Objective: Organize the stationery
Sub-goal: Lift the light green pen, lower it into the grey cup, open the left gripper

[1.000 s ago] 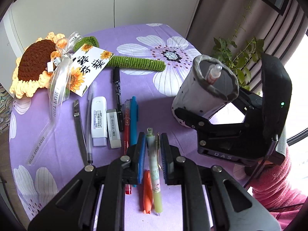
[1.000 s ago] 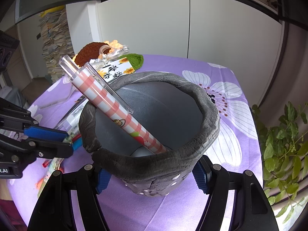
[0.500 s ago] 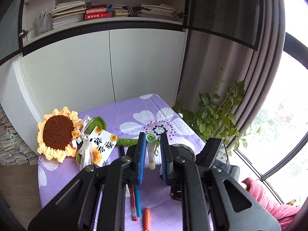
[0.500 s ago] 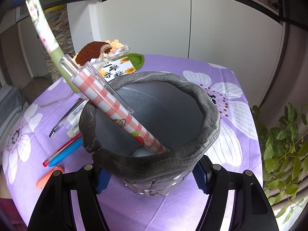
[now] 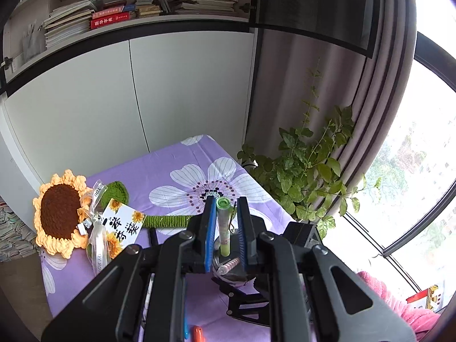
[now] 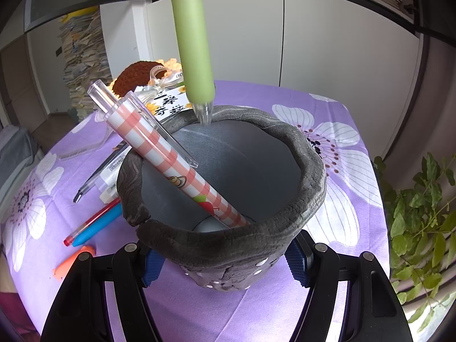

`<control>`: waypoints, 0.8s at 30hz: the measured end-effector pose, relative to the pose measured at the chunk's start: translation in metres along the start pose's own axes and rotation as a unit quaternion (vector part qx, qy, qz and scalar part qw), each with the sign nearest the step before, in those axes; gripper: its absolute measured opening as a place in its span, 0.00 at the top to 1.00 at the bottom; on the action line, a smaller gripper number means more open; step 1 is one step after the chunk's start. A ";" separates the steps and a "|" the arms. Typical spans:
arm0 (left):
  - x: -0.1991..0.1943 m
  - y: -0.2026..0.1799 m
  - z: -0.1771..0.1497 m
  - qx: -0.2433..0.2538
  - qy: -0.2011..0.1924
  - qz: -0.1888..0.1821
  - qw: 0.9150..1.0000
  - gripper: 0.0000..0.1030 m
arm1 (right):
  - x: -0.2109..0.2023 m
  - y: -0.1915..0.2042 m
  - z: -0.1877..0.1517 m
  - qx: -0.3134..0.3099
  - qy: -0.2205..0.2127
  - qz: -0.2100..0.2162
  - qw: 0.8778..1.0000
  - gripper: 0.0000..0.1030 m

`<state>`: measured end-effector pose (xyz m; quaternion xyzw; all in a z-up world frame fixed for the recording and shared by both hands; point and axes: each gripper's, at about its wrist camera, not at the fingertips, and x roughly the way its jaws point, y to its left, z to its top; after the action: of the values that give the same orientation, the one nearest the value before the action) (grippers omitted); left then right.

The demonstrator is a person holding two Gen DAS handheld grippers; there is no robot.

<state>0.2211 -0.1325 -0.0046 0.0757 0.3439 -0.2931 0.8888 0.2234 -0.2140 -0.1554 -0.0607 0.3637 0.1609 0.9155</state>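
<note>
Risk of a miss: left gripper [image 5: 225,228] clamped on green pen [image 6: 193,48], tip hanging just over far rim of pen pot [image 6: 307,188] gripped by right gripper [image 6: 225,268]. Released now, could strike rim, bounce onto tablecloth [image 6: 342,256].

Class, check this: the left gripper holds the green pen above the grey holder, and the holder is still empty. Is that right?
Not quite. The right wrist view shows a red-checked pen already leaning inside the grey holder. The left gripper does hold the green pen above it.
</note>
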 end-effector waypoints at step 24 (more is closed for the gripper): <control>0.017 0.044 -0.034 -0.075 0.053 -0.006 0.996 0.76 | 0.000 0.001 0.000 0.000 0.001 0.000 1.000 0.31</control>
<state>0.2372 -0.0933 -0.0447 0.0225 0.4122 -0.2670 0.8708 0.2230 -0.2133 -0.1555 -0.0609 0.3648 0.1605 0.9151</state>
